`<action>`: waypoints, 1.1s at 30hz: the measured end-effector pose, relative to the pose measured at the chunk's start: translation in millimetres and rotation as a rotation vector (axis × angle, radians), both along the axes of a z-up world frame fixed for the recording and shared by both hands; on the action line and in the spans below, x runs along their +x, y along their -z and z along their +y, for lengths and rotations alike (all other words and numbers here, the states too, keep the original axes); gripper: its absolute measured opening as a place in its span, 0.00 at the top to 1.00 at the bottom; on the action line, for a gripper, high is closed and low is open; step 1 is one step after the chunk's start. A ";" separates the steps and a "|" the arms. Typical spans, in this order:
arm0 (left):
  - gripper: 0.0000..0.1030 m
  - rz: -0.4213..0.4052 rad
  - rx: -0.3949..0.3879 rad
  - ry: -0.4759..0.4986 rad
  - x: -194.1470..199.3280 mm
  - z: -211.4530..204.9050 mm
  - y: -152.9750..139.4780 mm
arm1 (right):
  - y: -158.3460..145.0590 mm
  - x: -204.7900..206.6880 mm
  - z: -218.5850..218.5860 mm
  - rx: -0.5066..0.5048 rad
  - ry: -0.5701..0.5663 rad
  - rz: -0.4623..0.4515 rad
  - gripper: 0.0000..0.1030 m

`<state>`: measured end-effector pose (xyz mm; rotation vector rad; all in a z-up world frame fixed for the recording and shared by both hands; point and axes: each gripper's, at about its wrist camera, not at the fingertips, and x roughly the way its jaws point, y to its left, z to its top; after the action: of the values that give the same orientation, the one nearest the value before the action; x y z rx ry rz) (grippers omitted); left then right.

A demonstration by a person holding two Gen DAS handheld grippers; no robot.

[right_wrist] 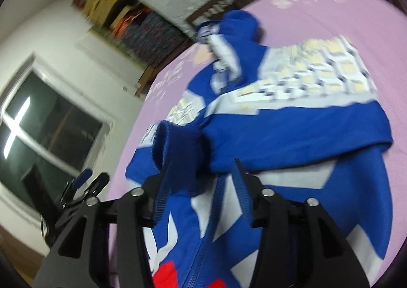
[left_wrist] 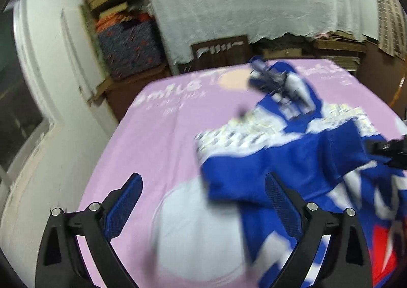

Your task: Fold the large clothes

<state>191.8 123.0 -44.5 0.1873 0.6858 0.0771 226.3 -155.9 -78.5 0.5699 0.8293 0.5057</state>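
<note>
A blue, white and red zip jacket (left_wrist: 279, 155) lies rumpled on a purple printed sheet (left_wrist: 157, 135), its hood toward the far side. My left gripper (left_wrist: 203, 177) hangs open over the sheet at the jacket's near left edge, with nothing between its fingers. In the right wrist view the jacket (right_wrist: 292, 130) fills the middle, and my right gripper (right_wrist: 201, 163) is shut on the bunched blue sleeve cuff (right_wrist: 178, 143), which rises between the fingers. The right gripper (left_wrist: 389, 149) shows at the right edge of the left view. The left gripper (right_wrist: 84, 181) shows low left in the right view.
A white lace cloth (left_wrist: 241, 3) drapes furniture behind the bed. Stacked fabrics and boxes (left_wrist: 127, 43) fill shelves at the back left. A dark window (right_wrist: 45, 122) and a white wall lie to the left. The purple sheet (right_wrist: 356, 20) runs bare toward the far right corner.
</note>
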 end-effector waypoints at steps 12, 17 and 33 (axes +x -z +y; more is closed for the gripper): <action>0.06 0.086 -0.073 -0.032 -8.0 40.5 39.6 | 0.7 -13.2 0.7 0.108 -0.020 -0.006 0.33; 0.06 0.086 -0.089 -0.041 -10.1 43.7 39.5 | 9.4 -7.2 7.7 0.022 0.012 0.032 0.29; 0.06 0.068 0.021 0.009 25.3 4.4 35.3 | -65.4 27.8 19.4 -0.115 0.029 -0.104 0.87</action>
<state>217.1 127.4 -79.8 0.2137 0.7519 0.0696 254.1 -136.4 -13.2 0.4452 0.7448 0.4543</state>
